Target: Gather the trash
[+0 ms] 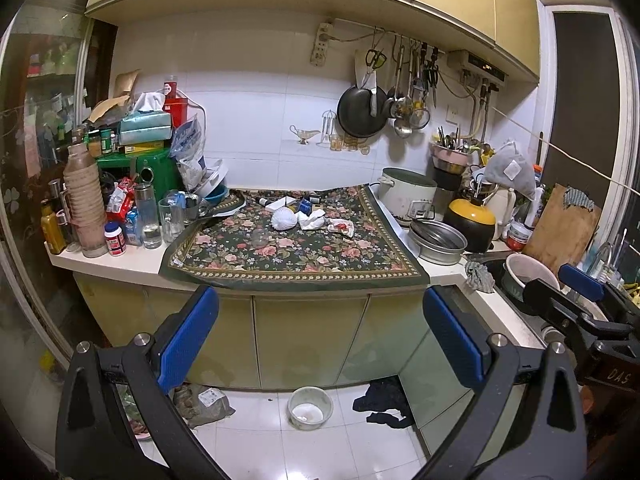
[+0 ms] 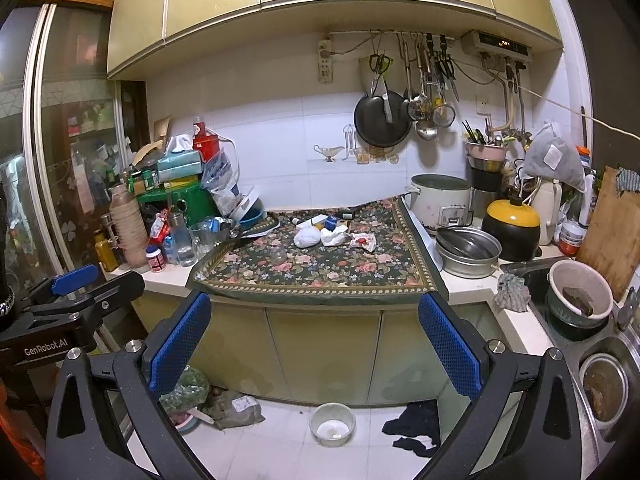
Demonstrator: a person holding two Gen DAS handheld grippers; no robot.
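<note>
Crumpled trash lies on a floral cloth (image 1: pixel 296 252) on the counter: a white paper ball (image 1: pixel 284 219), a crumpled white wrapper (image 1: pixel 313 221) and a red-stained tissue (image 1: pixel 341 227). They show in the right wrist view too: the ball (image 2: pixel 307 237), the wrapper (image 2: pixel 333 236), the tissue (image 2: pixel 363 241). A small clear jar (image 1: pixel 260 238) stands on the cloth. My left gripper (image 1: pixel 320 336) is open and empty, held back in front of the cabinet doors. My right gripper (image 2: pixel 314 340) is open and empty, also short of the counter.
Bottles, cups and boxes (image 1: pixel 120 184) crowd the counter's left. A rice cooker (image 1: pixel 408 196), steel pans (image 1: pixel 438 240) and a yellow-black pot (image 1: pixel 472 220) stand on the right, then the sink (image 2: pixel 576 312). On the floor lie a white bowl (image 2: pixel 332 424), a dark rag (image 2: pixel 416 428) and bags (image 2: pixel 232 404).
</note>
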